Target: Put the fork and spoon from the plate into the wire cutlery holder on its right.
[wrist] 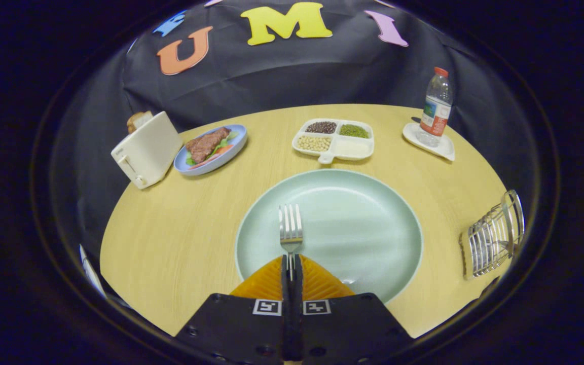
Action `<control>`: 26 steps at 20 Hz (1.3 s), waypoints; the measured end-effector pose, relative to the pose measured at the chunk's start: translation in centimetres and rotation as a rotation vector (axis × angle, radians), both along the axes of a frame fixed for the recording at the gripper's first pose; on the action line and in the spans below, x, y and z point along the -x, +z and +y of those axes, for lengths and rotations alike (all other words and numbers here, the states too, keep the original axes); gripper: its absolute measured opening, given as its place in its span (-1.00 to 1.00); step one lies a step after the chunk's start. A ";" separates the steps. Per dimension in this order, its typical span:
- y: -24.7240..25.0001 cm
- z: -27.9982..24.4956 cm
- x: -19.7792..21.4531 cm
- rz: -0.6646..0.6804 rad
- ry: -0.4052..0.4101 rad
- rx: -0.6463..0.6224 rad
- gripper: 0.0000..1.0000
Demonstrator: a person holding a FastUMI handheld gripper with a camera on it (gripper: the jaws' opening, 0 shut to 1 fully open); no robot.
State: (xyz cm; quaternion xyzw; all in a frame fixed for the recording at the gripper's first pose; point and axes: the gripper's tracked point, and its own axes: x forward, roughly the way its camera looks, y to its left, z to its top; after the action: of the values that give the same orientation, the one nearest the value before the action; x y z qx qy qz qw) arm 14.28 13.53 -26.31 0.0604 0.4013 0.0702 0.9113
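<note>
Fork (290, 230): bright metal, four tines, handle pinched between the closed fingers of the gripper (291, 263), held over the plate (403, 223) (smooth, pale green, round). Holder (492, 238): chrome wire, well right of the plate, contents unclear. Spoon: unplaced, a gleam by the fingers perhaps. Progress: fork gripped, nothing visibly delivered.

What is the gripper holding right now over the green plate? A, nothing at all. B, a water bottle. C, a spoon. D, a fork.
D: the gripper is shut on the fork, whose handle is pinched between its fingers while the tines point forward over the green plate.
</note>
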 end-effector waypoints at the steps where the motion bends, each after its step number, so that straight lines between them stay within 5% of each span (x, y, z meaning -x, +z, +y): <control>1: 0.7 -0.4 0.3 -0.012 0.000 -0.003 -0.99; 16: 16.1 -15.1 7.9 -0.302 -0.091 -0.002 -0.99; 26: 17.1 -26.1 10.2 -0.350 -0.211 0.013 -0.99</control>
State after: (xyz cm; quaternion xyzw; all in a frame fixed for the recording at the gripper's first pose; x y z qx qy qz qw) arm 4.10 -12.56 -9.23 0.0831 0.2286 -0.0188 0.9698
